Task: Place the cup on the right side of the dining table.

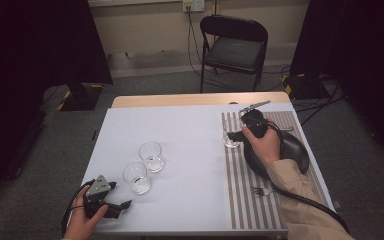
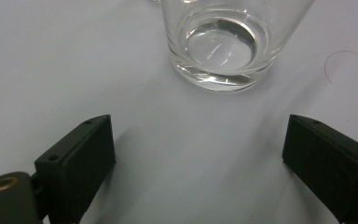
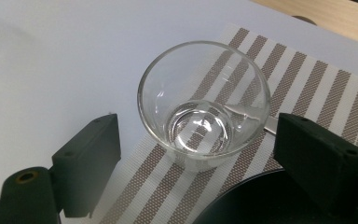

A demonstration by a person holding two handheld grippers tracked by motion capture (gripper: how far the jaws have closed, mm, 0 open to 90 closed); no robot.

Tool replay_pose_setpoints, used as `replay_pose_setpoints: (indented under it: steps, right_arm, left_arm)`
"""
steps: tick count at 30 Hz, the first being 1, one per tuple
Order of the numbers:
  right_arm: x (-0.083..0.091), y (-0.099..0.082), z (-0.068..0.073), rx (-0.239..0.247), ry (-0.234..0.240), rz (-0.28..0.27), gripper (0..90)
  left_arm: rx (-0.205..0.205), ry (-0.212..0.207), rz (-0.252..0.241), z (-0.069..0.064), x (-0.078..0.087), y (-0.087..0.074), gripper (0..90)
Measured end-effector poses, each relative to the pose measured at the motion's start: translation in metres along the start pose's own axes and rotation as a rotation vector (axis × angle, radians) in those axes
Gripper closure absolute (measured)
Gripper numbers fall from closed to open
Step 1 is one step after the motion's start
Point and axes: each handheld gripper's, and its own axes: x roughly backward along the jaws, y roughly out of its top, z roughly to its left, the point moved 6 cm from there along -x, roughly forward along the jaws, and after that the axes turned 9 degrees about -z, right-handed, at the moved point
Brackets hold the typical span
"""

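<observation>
Gaping right tongs around glass

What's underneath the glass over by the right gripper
The glass stands on the near-left corner of the striped placemat; its stripes show through the clear base. A metal utensil tip runs behind the base, its far end covered by the right gripper's pad.

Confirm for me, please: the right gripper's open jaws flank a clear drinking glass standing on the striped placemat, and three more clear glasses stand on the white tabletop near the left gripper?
Not quite: two clear glasses, not three, stand on the white tabletop near the left gripper, as the high view shows. The right gripper's open jaws do flank a clear drinking glass on the striped placemat.
</observation>
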Motion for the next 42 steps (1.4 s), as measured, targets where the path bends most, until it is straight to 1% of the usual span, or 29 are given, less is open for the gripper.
replay_pose_setpoints:
  steps: [1,4,14,17,23,27,36,42]
  right_arm:
    - [0.000,0.000,0.000,0.005,-0.009,0.002,14.0]
    - [0.001,0.000,0.002,0.008,0.007,-0.001,14.0]
    - [0.003,-0.002,0.006,0.017,0.020,0.007,14.0]
    - [0.003,-0.003,0.009,0.014,0.027,0.009,14.0]
    - [0.005,-0.003,0.014,0.024,0.037,0.009,14.0]
    - [0.005,-0.004,0.014,0.035,0.037,0.008,14.0]
    - [0.006,-0.011,0.014,0.031,0.042,0.019,13.9]
    - [0.009,-0.013,0.016,0.034,0.049,0.016,13.9]
  left_arm:
    - [0.000,-0.001,0.000,0.000,0.000,0.000,8.3]
    - [0.001,-0.001,0.000,0.000,0.000,0.000,8.3]
    - [0.002,-0.001,0.000,0.000,0.000,0.000,8.3]
    - [0.003,-0.002,0.000,0.000,0.000,0.000,8.3]
    - [0.001,0.000,0.000,0.000,0.000,0.000,8.3]
    - [0.002,-0.001,0.000,0.000,0.000,0.000,8.3]
    - [0.001,0.000,0.000,0.000,0.000,0.000,8.3]
    - [0.001,0.000,0.000,0.000,0.000,0.000,8.3]
